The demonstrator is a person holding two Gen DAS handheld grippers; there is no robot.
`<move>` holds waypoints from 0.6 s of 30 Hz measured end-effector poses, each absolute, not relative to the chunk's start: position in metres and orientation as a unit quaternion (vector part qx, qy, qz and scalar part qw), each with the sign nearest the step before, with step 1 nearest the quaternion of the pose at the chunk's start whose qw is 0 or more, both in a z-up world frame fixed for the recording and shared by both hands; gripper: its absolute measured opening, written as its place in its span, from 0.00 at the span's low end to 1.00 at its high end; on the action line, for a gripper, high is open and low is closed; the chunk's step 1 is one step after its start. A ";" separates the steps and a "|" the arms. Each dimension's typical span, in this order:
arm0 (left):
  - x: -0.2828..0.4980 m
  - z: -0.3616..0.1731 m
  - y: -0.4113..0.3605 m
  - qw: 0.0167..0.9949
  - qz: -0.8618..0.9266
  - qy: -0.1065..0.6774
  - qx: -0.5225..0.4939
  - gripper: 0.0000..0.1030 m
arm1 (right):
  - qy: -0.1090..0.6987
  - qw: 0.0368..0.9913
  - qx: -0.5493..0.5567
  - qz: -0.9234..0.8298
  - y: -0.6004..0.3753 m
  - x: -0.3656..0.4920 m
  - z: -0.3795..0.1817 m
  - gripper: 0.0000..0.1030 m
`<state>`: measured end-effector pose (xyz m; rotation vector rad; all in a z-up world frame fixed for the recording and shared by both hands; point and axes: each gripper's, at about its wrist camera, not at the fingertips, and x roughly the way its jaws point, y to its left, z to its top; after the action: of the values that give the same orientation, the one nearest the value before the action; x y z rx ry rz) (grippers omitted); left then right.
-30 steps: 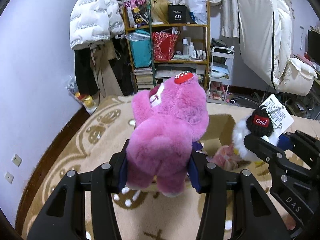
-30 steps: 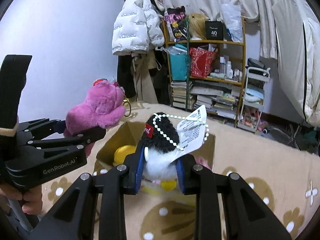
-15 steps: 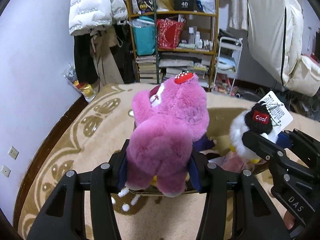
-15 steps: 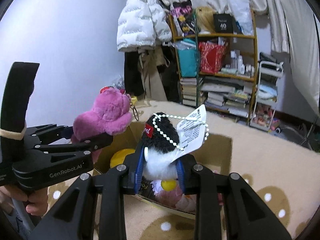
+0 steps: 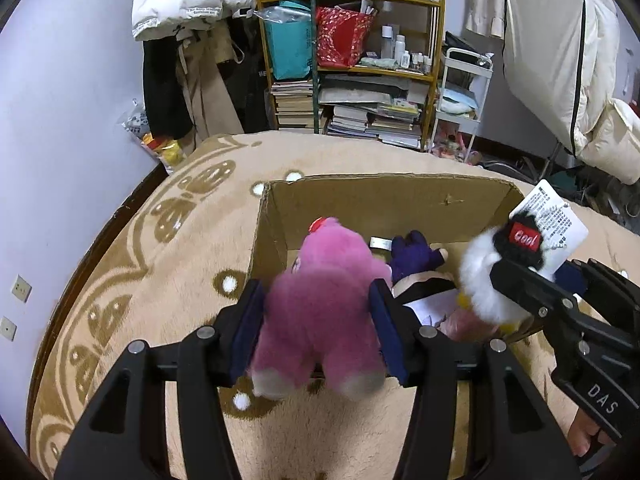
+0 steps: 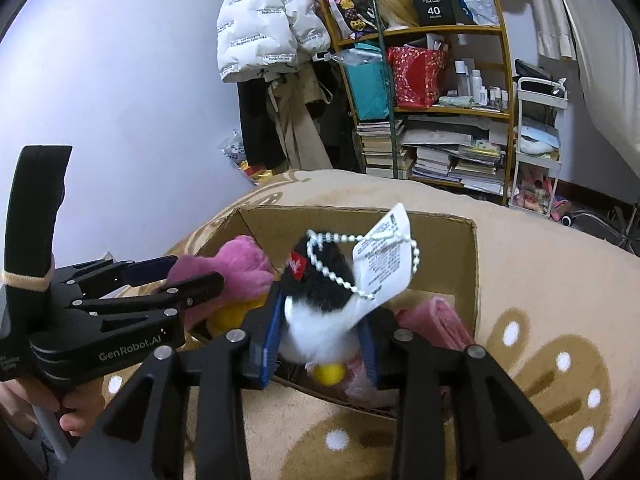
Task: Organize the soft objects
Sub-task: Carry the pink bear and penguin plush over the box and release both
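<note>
Two grippers hang over one box (image 5: 384, 200). The left gripper (image 5: 318, 322) has one pink bear (image 5: 324, 300) between its pads, and its jaws are opening; the bear tips head first over the box's near edge. At 3 o'clock from it, the right gripper (image 6: 318, 340) has one black and white toy (image 6: 320, 300) with one paper tag (image 6: 384, 264) between its pads, jaws opening too. Inside the box lie one purple toy (image 5: 416, 256) and one yellow toy (image 6: 228, 314). At 12 o'clock, far off, stands one shelf (image 5: 352, 64).
</note>
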<state>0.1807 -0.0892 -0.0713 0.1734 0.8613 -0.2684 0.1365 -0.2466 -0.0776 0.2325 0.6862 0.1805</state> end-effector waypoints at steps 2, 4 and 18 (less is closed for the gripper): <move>0.179 -0.069 -0.088 0.898 -0.126 0.413 0.086 0.54 | 0.333 0.932 0.111 0.088 -0.246 0.134 -0.076 0.38; 0.178 -0.066 -0.087 0.899 -0.123 0.411 0.091 0.56 | 0.330 0.934 0.107 0.084 -0.246 0.131 -0.073 0.44; 0.147 -0.023 -0.076 0.918 -0.106 0.369 0.100 0.67 | 0.307 0.943 0.107 0.068 -0.249 0.100 -0.042 0.62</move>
<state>0.1468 -0.0762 -0.0226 0.2048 0.7588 -0.2188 0.0995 -0.2494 -0.0424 0.2191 0.6269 0.1382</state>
